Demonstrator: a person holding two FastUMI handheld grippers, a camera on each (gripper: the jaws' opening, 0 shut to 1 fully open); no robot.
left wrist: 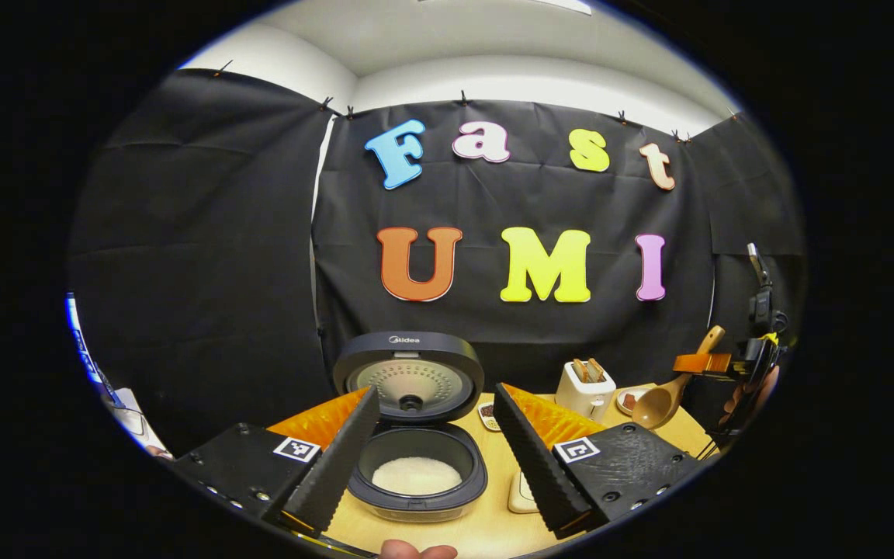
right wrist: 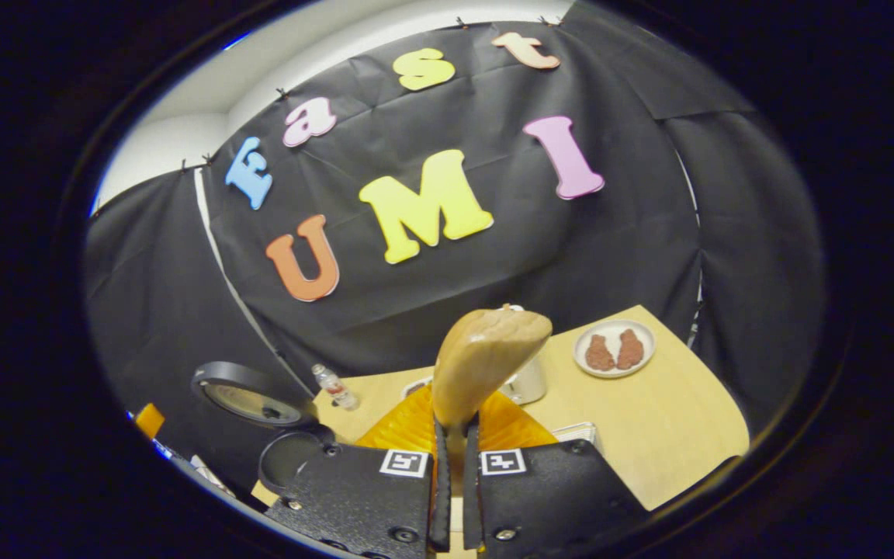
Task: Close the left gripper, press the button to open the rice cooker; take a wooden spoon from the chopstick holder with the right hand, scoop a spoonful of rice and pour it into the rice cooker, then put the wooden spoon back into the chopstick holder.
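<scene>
The dark rice cooker (left wrist: pixel 420 466) stands open on the wooden table, lid (left wrist: pixel 410 374) upright and white rice (left wrist: pixel 417 475) in its pot. My left gripper (left wrist: pixel 435 396) is open just in front of it, one finger on each side of the pot, holding nothing. Far right, my right gripper (left wrist: pixel 701 362) is in the air with the wooden spoon (left wrist: pixel 660 402), whose bowl points down-left. In the right gripper view my right gripper (right wrist: pixel 455 425) is shut on the handle of the wooden spoon (right wrist: pixel 486 357). The rice cooker (right wrist: pixel 257 397) is low on the left.
A white toaster (left wrist: pixel 584 388) and a small dish (left wrist: pixel 630 401) stand behind the spoon. A plate of brown food (right wrist: pixel 614 348) sits at the table's far right, a small bottle (right wrist: pixel 334 386) near the cooker. A pale flat object (left wrist: pixel 523 493) lies right of the pot.
</scene>
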